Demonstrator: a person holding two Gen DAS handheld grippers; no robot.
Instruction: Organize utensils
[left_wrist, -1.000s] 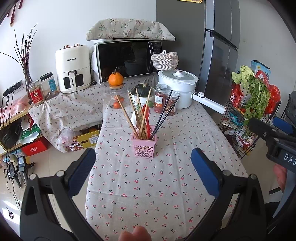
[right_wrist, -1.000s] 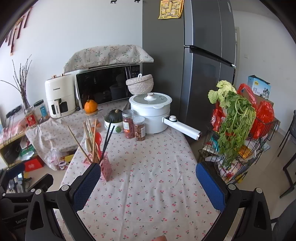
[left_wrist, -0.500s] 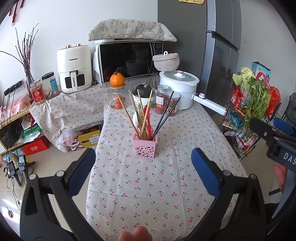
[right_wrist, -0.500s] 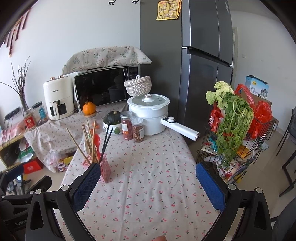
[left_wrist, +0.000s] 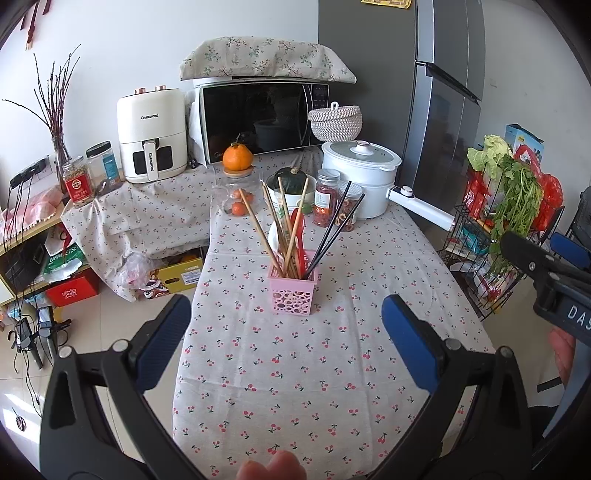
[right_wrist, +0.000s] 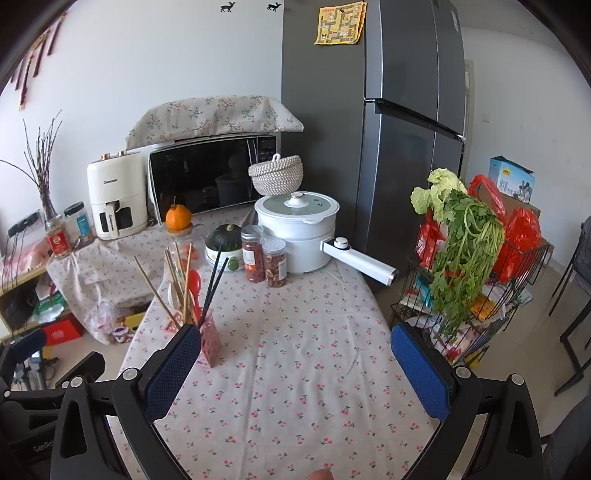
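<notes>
Pink utensil holder (left_wrist: 293, 292) stuffed with chopsticks (left_wrist: 284, 225) and a red spoon (left_wrist: 298, 236) sits mid-table on the cherry tablecloth (left_wrist: 295, 369), at 12 o'clock from the left gripper (left_wrist: 286, 317), right gripper (right_wrist: 295, 343) at its 3 o'clock, both spread wide and empty.

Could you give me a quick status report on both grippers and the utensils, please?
Left gripper open, empty. Right gripper open, empty. Chopsticks and red spoon upright in pink holder. Nothing between grippers and holder.

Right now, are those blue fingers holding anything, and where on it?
Nothing is held. The left gripper and right gripper are both open over the tablecloth; the utensils sit in the pink holder.
</notes>
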